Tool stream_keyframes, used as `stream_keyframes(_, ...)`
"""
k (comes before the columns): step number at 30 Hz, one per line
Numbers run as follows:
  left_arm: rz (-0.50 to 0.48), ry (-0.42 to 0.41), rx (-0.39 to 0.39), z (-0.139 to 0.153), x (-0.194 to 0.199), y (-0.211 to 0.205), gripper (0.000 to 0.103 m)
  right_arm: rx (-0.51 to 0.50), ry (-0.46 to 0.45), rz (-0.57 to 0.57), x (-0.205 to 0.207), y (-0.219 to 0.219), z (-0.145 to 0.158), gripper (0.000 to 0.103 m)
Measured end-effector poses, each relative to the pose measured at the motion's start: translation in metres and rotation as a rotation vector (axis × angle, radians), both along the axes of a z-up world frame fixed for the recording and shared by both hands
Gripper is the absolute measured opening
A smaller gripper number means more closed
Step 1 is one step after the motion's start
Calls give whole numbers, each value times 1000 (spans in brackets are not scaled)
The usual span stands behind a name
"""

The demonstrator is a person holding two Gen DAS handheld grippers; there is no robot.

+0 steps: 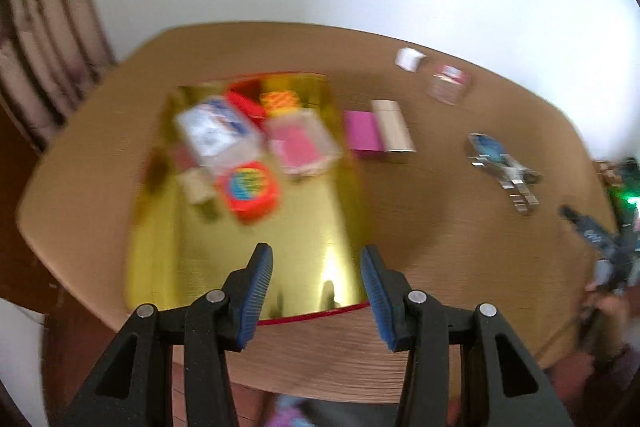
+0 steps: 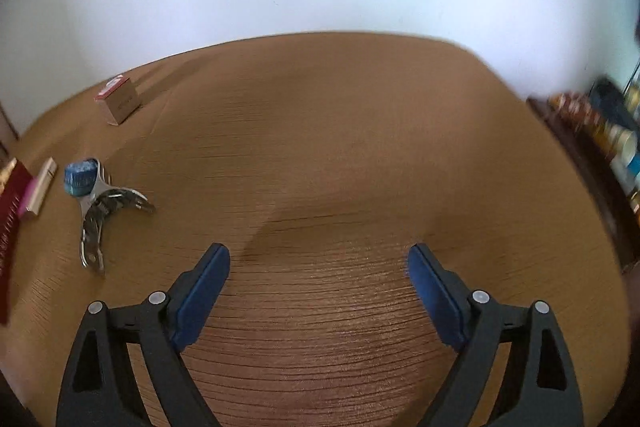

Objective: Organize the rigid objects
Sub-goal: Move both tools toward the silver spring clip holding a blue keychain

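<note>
A shiny gold tray with a red rim lies on the wooden table. Several small boxes sit at its far end, among them a clear case with a blue card, a clear case with a pink card and a red-orange box. My left gripper is open and empty above the tray's near end. Right of the tray lie a magenta and beige box, a blue-faced metal watch, a clear box and a white box. My right gripper is open and empty over bare table.
In the right wrist view the watch, the beige box and a small cardboard box lie at the left. A dark shelf with jars stands beyond the table's right edge. A curtain hangs at the far left.
</note>
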State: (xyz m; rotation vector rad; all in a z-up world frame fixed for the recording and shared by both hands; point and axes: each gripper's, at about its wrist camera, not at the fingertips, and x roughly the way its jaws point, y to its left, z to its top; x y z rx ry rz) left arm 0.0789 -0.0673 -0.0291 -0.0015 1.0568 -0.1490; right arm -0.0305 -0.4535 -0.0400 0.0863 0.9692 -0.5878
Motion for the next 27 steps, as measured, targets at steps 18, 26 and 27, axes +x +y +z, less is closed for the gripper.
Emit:
stream_keyframes(18, -96, 256, -140, -13, 129, -121, 47, 105, -60, 89, -1, 4, 6, 100)
stream_keyframes(26, -117, 442, -222, -49, 152, -173, 47, 146, -82, 121, -1, 3, 8, 100)
stream_keyframes(27, -108, 459, -222, -53, 155, -175, 47, 152, -86, 124, -2, 2, 8, 100)
